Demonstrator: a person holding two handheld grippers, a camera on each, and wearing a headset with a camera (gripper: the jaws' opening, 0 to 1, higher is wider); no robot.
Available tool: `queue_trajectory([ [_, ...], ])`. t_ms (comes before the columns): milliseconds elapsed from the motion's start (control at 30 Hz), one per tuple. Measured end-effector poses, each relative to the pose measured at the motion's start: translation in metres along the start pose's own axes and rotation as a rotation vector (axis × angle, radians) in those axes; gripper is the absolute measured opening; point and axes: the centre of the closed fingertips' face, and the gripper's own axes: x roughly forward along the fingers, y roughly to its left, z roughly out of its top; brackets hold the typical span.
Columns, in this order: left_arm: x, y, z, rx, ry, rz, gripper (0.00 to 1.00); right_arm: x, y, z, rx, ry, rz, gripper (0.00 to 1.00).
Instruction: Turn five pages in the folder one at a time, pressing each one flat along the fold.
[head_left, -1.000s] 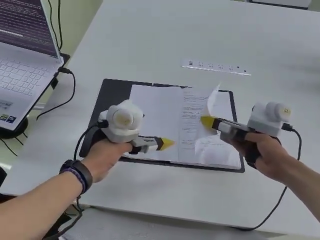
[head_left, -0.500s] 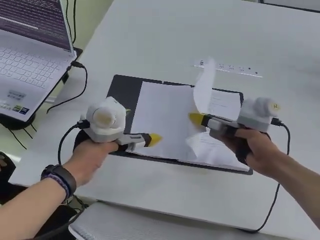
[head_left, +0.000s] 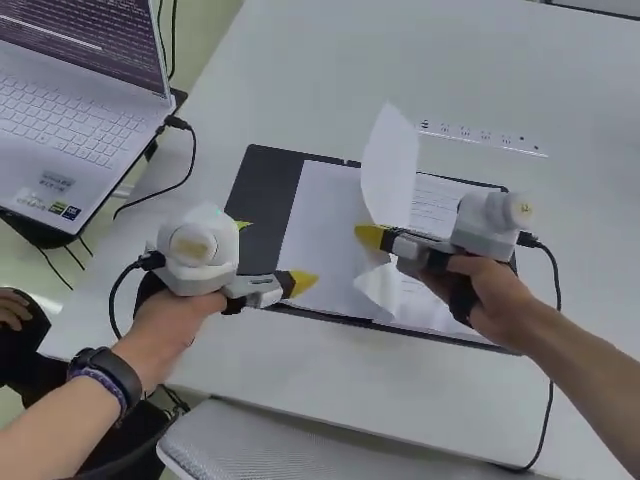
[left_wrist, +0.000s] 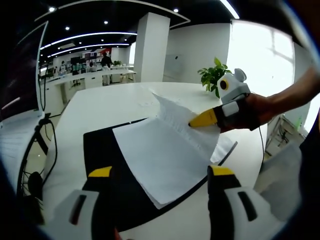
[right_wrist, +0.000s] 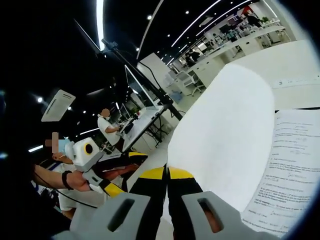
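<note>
A black folder (head_left: 262, 190) lies open on the white table, with a blank white sheet (head_left: 325, 235) on its left half and a printed page (head_left: 445, 205) on its right. My right gripper (head_left: 368, 236) is shut on the lower edge of one page (head_left: 390, 170), which stands upright over the fold. From the right gripper view, the shut jaws (right_wrist: 167, 174) pinch that page (right_wrist: 225, 125) beside the printed page (right_wrist: 295, 165). My left gripper (head_left: 272, 256) is open, empty, over the folder's front left edge. In its own view the left gripper (left_wrist: 160, 172) faces the blank sheet (left_wrist: 155, 155).
An open laptop (head_left: 70, 110) stands at the far left, its cable (head_left: 170, 185) trailing toward the folder. A power strip (head_left: 480, 135) lies beyond the folder. A grey chair seat (head_left: 300, 450) sits below the table's near edge.
The right gripper has lifted the page from low over the right half to upright above the fold, moving left. The left gripper stays by the folder's front edge.
</note>
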Motion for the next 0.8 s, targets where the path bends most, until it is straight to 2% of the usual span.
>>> queue_trajectory([
  [100, -0.007, 0.003, -0.002, -0.002, -0.003, 0.010, 0.75, 0.010, 0.002, -0.003, 0.005, 0.010, 0.009, 0.00],
  [333, -0.020, 0.010, -0.010, -0.030, -0.012, 0.041, 0.75, 0.034, 0.001, -0.022, 0.026, 0.060, 0.010, 0.00],
  [500, -0.024, 0.010, -0.017, -0.022, 0.002, 0.057, 0.75, 0.047, -0.011, -0.037, 0.068, 0.094, -0.026, 0.00],
  [800, -0.030, 0.012, -0.019, -0.047, -0.010, 0.074, 0.75, 0.065, -0.027, -0.053, 0.104, 0.132, -0.052, 0.00],
])
